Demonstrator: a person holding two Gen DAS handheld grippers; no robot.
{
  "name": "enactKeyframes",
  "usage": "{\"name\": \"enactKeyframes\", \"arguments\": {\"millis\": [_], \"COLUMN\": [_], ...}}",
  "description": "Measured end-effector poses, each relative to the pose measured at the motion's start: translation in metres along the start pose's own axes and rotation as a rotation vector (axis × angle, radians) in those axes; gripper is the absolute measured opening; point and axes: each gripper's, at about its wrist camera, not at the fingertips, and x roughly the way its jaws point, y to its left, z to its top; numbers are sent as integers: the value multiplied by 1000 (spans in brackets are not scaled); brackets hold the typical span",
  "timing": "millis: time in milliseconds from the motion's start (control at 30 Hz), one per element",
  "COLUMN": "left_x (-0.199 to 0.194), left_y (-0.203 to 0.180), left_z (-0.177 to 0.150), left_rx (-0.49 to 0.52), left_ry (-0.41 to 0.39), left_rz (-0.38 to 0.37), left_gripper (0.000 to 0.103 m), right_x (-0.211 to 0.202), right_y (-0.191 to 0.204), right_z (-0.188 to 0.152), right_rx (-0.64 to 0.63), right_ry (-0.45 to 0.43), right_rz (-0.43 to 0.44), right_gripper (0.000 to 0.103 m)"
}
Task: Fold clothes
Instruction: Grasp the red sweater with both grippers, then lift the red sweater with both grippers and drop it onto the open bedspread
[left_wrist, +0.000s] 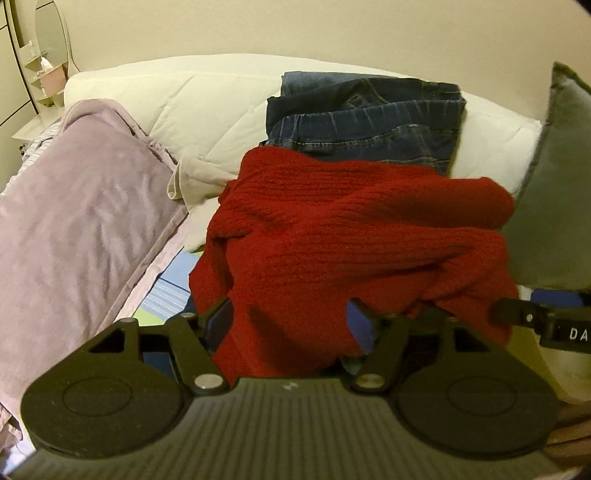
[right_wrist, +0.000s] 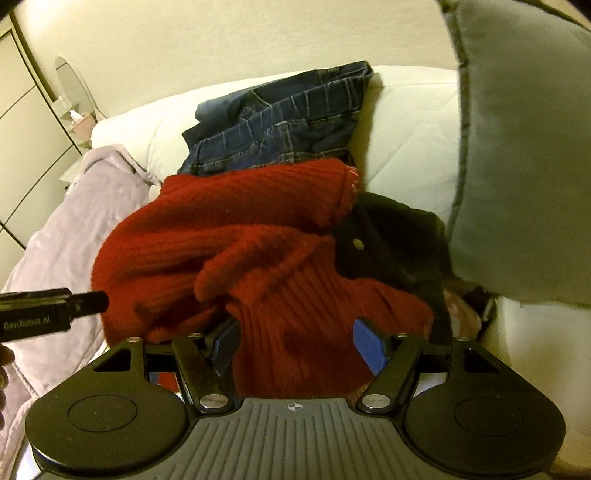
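Note:
A crumpled red knit sweater (left_wrist: 332, 221) (right_wrist: 221, 240) lies on the bed in front of both grippers. My left gripper (left_wrist: 291, 317) is open, its blue-padded fingers wide apart with the sweater's near edge lying between them. My right gripper (right_wrist: 295, 336) is open too, its fingers astride the ribbed hem. Folded blue jeans (left_wrist: 369, 114) (right_wrist: 280, 125) rest behind the sweater on the white quilt. A dark garment with a button (right_wrist: 399, 240) lies under the sweater's right side. Each gripper shows at the edge of the other's view.
A lilac blanket (left_wrist: 81, 206) (right_wrist: 66, 229) covers the left of the bed. A grey cushion (left_wrist: 554, 203) (right_wrist: 524, 147) stands close on the right. A white quilted pillow (left_wrist: 184, 99) lies at the back, and an oval mirror with shelves (left_wrist: 50, 33) stands far left.

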Motion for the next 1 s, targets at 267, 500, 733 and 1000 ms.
{"name": "enactKeyframes", "arguments": {"millis": [267,500,733,1000], "left_x": [36,22,-45,-218], "left_y": [3,15,48,111], "left_z": [-4,-11,-19,-78], "left_rx": [32,11,-160,-360], "left_ry": [-49,-104,-237,-488], "left_rz": [-34,-94,-83,81], "left_gripper": [71,21,15,15], "right_x": [44,42,-23,-114], "right_y": [12,20,51,144], "right_z": [8,10,32,41], "right_rx": [-102,-148,-190,-335], "right_ry": [-16,-50,-235,-447], "right_rz": [-39,-1,139,457], "right_gripper": [70,13,11,11]}}
